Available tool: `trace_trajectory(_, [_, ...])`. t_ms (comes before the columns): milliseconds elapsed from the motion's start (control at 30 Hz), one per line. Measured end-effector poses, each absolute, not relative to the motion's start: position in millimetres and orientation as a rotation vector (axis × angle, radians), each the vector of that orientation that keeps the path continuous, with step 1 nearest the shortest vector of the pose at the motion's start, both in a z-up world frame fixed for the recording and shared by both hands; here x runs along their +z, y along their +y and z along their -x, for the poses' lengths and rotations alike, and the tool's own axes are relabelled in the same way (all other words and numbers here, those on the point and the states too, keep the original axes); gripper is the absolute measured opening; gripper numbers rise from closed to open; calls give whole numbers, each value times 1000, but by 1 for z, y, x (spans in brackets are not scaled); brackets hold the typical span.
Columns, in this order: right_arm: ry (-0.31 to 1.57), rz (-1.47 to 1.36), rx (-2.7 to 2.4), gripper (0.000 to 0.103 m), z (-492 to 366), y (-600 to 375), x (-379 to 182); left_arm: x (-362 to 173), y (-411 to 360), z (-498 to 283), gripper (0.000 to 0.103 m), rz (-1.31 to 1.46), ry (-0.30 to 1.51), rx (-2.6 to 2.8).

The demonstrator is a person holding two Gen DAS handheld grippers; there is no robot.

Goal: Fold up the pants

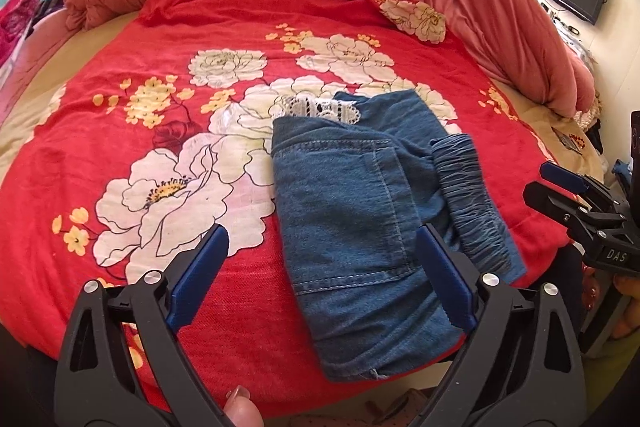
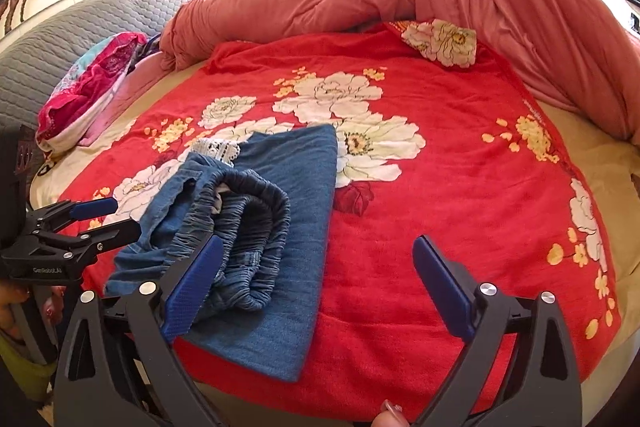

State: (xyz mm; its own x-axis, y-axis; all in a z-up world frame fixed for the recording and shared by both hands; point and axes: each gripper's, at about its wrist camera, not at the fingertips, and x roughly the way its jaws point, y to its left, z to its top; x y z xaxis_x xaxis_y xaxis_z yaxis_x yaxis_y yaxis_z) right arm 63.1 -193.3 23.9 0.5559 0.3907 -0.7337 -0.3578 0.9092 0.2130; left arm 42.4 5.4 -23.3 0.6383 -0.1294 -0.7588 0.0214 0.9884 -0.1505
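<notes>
While the pants lie folded on the bed, both hand-held grippers hang open, empty. Soft denim; the elastic waistband looks grippable.

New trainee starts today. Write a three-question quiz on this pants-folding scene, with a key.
1. True or false: the left claw grips the denim pants.
2. What white material peeks from the pants' far end? A) lace trim B) a sock C) paper
3. Fill in: the pants lie on a red blanket printed with ____.

Key: 1 false, both it and the right claw are open; 2 A; 3 flowers.
</notes>
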Motion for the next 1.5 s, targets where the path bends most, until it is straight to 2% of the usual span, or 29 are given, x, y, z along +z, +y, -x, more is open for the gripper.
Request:
trace_trajectory(500, [978, -79, 533, 94, -83, -178, -12, -49, 8, -58, 91, 157, 927, -81])
trace_trajectory(1033, [984, -115, 545, 93, -81, -182, -15, -53, 9, -61, 92, 175, 929, -91])
trace_trajectory(1133, [995, -123, 583, 87, -84, -179, -15, -57, 8, -63, 92, 194, 930, -98])
trace_trajectory(1267, [1020, -142, 601, 85, -93, -176, -21, -59, 8, -65, 92, 201, 928, -104])
trace_trajectory(1367, [1041, -197, 649, 71, -98, -175, -28, -60, 7, -66, 90, 213, 926, -108])
trace_trajectory(1500, [1040, -228, 681, 59, -99, -173, -30, -61, 3, -69, 84, 229, 919, -124])
